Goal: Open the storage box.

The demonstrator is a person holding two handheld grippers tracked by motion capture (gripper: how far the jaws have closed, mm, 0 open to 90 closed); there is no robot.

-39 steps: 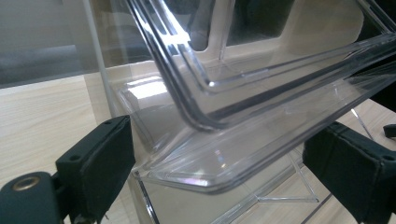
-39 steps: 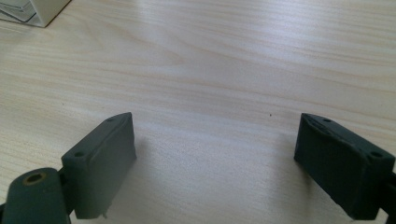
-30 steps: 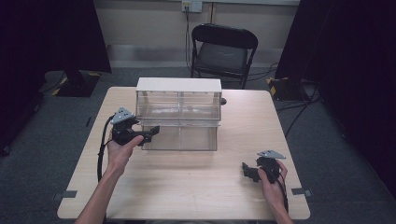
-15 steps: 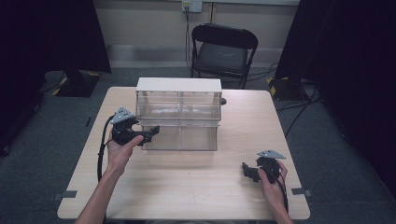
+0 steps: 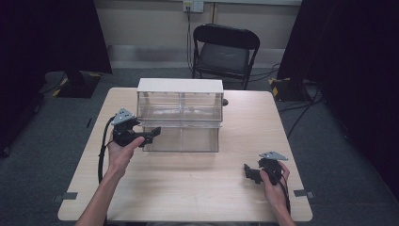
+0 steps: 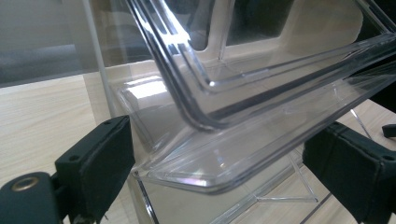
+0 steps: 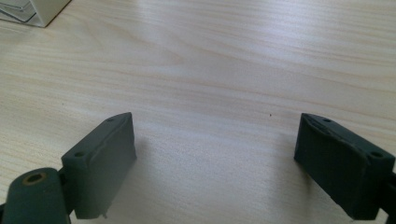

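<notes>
My left gripper [image 5: 149,135] is at the clear drawer unit [image 5: 180,115]; my right gripper [image 5: 248,172] rests apart on the table [image 5: 188,188]

High view: the unit stands mid-table, its lower drawer [image 5: 181,139] pulled out toward me, and my left gripper sits at that drawer's left front corner, while my right one lies near the right front edge, well away. Left gripper view: my jaws stand apart either side of the drawer's clear corner lip [image 6: 201,172]; I cannot tell whether the pads touch it. Right gripper view: my jaws are wide apart over bare wood, nothing between them
</notes>
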